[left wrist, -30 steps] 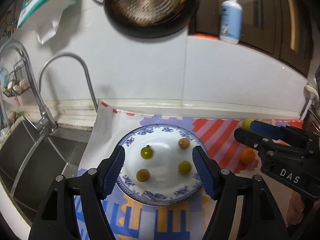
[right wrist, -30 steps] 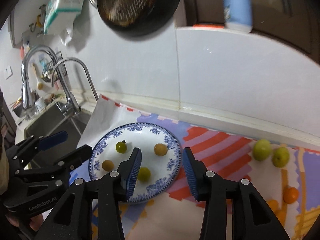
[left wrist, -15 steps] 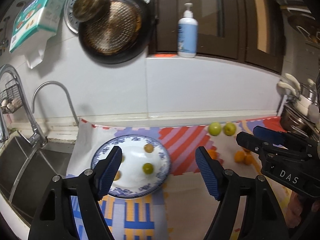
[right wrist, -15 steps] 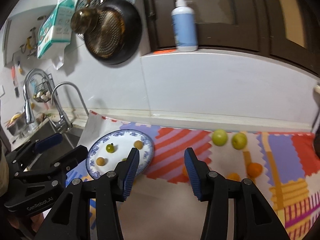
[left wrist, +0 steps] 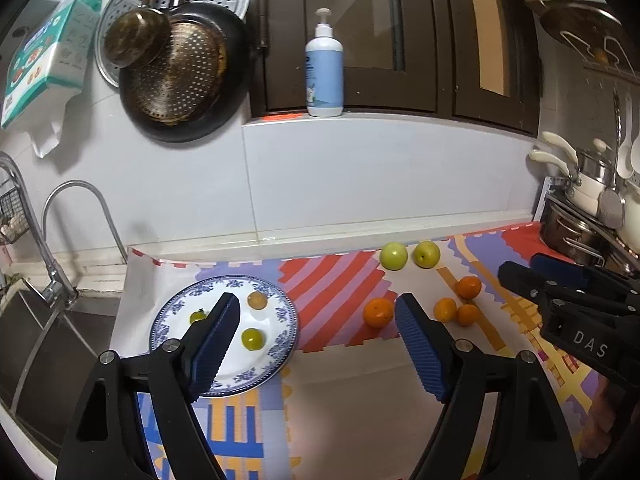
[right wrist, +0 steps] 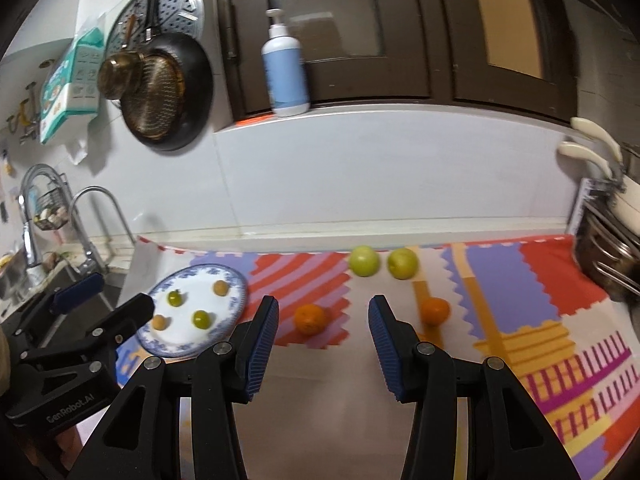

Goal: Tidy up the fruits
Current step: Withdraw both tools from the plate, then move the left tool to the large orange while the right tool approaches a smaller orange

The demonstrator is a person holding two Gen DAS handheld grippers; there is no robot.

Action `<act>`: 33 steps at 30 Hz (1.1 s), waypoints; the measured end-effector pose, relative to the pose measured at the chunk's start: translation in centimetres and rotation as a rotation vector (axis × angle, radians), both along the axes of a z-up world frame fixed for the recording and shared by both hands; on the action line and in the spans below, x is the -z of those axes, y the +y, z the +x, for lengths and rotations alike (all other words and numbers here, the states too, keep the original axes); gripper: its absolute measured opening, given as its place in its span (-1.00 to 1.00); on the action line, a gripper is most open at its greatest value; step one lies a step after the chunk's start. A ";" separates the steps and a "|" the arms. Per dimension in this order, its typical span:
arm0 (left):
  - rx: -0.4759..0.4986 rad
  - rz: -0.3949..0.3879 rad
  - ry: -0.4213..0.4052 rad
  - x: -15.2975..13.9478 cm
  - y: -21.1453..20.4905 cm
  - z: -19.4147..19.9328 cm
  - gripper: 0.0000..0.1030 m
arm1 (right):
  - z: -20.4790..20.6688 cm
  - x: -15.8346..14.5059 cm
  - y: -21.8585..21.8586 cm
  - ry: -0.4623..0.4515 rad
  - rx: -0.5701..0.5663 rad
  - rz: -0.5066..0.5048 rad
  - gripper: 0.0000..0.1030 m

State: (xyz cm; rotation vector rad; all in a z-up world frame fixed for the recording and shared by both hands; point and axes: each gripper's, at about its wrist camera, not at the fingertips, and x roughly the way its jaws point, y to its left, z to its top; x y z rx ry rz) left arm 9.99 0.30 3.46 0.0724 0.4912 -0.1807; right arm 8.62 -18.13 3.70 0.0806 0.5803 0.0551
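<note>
Four small fruits sit on the plate (right wrist: 236,308); oranges (right wrist: 309,319) and two green fruits (right wrist: 364,261) lie loose on the mat. Left gripper (left wrist: 318,338), its jaws just widening, and right gripper (right wrist: 323,334) are both released, empty

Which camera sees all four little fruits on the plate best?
The right wrist view. All four little fruits lie in plain sight on the plate. In the left wrist view, a finger of the left gripper covers one fruit and part of another.
</note>
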 end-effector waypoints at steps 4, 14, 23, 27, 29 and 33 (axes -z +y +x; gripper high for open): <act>-0.007 0.025 -0.018 0.6 -1.2 0.3 0.66 | -0.2 0.7 -1.4 0.010 0.044 -0.013 -0.07; 0.042 0.043 0.024 2.7 -3.1 2.2 0.69 | 0.8 2.8 -3.5 0.063 0.090 -0.013 -0.07; 0.076 0.080 0.071 5.1 -4.8 4.5 0.69 | 2.7 5.8 -5.0 0.140 0.112 -0.015 -0.07; 0.097 0.096 0.092 6.3 -5.5 5.6 0.69 | 3.9 7.1 -5.4 0.174 0.108 -0.017 -0.07; 0.103 0.099 0.104 6.9 -5.7 6.4 0.69 | 4.4 7.6 -5.5 0.186 0.101 -0.023 -0.07; 0.106 0.104 0.129 8.0 -6.1 7.7 0.69 | 5.7 8.9 -5.6 0.222 0.093 -0.023 -0.07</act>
